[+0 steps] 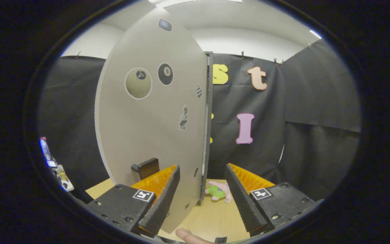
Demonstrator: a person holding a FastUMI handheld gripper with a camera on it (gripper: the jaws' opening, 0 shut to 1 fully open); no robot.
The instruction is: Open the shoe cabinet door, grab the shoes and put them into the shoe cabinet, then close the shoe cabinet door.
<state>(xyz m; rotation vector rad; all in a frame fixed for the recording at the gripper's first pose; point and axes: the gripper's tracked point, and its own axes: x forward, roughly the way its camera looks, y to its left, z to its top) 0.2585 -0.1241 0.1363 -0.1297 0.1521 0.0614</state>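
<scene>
The shoe cabinet door (147, 118) stands right in front of me, a tall pale panel with stickers on its face and a dark handle (146, 167) low on it, just beyond my left finger. I see the panel swung so that its free edge (208, 128) points toward me, running down between the two fingers. I judge from this that the door is partly open, though I cannot tell whether I am in the opening stage or the closing one. The cabinet body is hidden behind the panel, so I cannot say whether any shoes are inside.

My gripper (201, 198) has its fingers spread wide apart, clamped on nothing. The door's lower edge passes between them, nearer the left finger than the right, and I cannot tell whether that finger touches the panel. The handle sits to the left of the gap, not inside it.

No shoe is clear to me from here. On the wooden table (212, 217), just right of the door's bottom edge and between the fingers further off, lies a small pink and green soft toy (219, 192), which is not part of my job. A fingertip of a person (190, 235) shows at the near edge of the table, below the gripper. Far left, beside the booth cloth, some small coloured items (54, 164) are too blurred to name.
</scene>
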